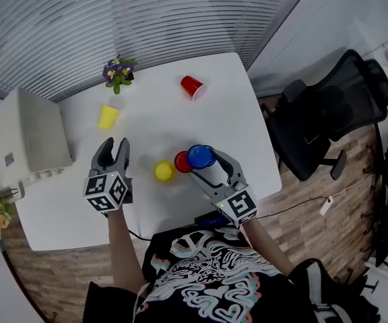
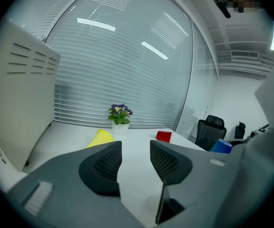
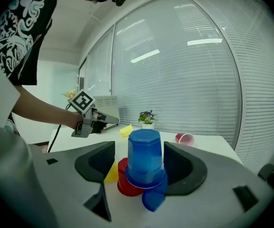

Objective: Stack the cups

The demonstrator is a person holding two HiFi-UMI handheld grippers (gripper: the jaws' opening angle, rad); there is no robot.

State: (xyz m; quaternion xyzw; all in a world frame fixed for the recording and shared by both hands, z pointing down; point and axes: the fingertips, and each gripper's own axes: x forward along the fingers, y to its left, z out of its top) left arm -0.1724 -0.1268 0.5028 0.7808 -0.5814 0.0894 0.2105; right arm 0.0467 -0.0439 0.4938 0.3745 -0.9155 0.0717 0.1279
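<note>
The blue cup (image 3: 145,160) stands upside down on the white table (image 1: 180,120), near its front edge, between the jaws of the right gripper (image 3: 139,151). Those jaws are spread wide, one on each side of the cup, and we see neither pad pressing on it, so the gripper holds nothing. Touching the blue cup on its left is the near red cup (image 1: 182,161), also upside down, and just beyond that sits the near yellow cup (image 1: 164,171). Farther left of the blue cup, the left gripper (image 1: 115,147) hangs over bare table, its jaws partly apart with nothing between them. Well behind the blue cup, the far red cup (image 1: 193,86) lies on its side. Behind and to the left, the far yellow cup (image 1: 108,116) lies near a flower pot (image 1: 118,73).
</note>
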